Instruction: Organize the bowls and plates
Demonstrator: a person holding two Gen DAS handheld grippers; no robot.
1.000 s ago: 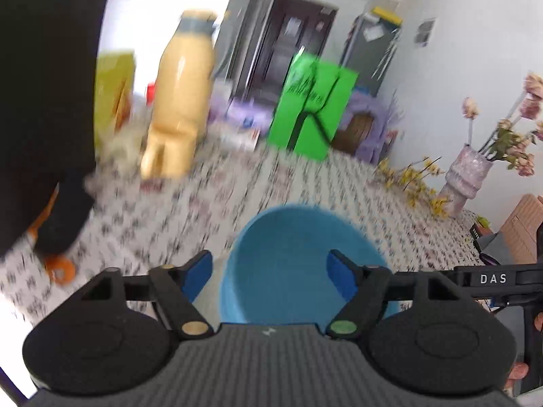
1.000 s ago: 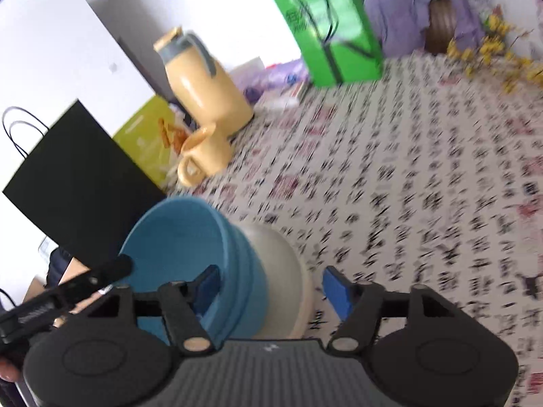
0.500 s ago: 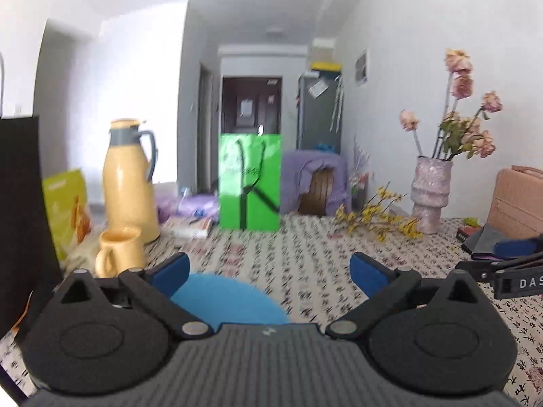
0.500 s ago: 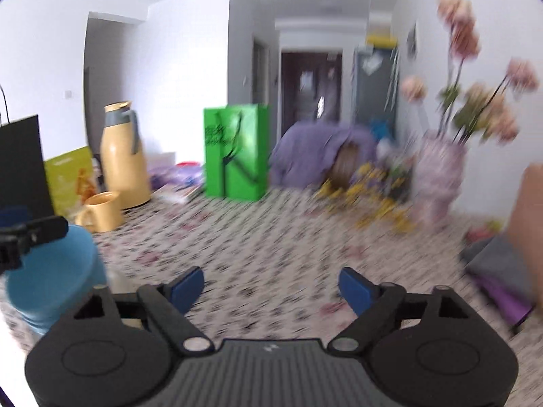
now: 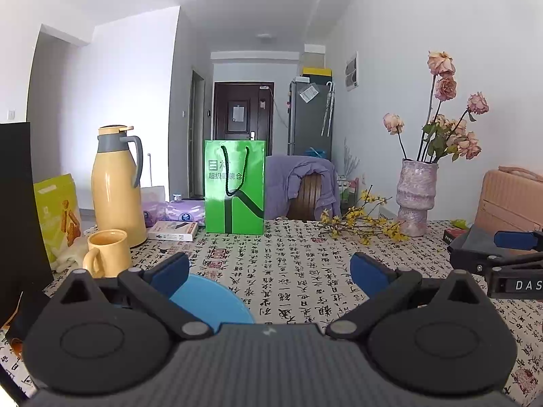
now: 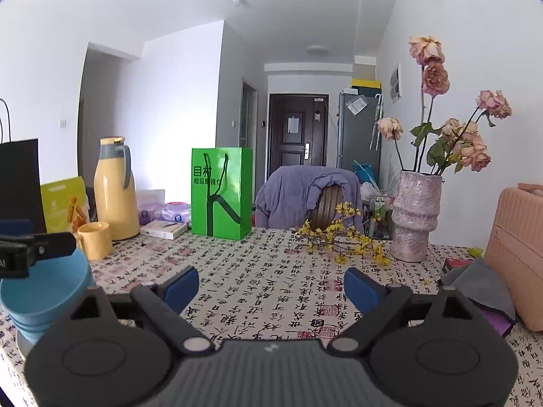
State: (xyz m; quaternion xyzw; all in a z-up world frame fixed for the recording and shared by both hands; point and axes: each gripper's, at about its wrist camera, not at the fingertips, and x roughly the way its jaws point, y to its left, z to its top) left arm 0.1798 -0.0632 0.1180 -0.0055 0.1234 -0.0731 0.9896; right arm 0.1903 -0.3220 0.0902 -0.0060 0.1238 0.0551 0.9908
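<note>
A stack of blue bowls [image 6: 44, 298] rests on a pale dish [image 6: 22, 344] at the left of the patterned tablecloth. In the left wrist view only the top blue bowl [image 5: 210, 302] shows, low and just behind the left finger. My left gripper [image 5: 268, 273] is open above the cloth and holds nothing; one of its fingers [image 6: 37, 249] crosses the top of the stack. My right gripper [image 6: 269, 285] has its jaws opening with only bare cloth between them. It stands to the right of the stack, apart from it.
A yellow mug [image 5: 108, 251], yellow thermos [image 5: 117, 186], black bag [image 5: 17, 210] and snack pouch sit at the left. A green bag [image 5: 234, 186] stands at the back. A vase [image 6: 415, 217], yellow sprigs [image 6: 339, 237], grey cloth [image 6: 475, 285] and pink case [image 6: 519, 251] fill the right.
Both grippers have drawn back from the blue bowls and tipped up from looking down to nearly level. Their jaws have spread wider. The bowls stay stacked on the table.
</note>
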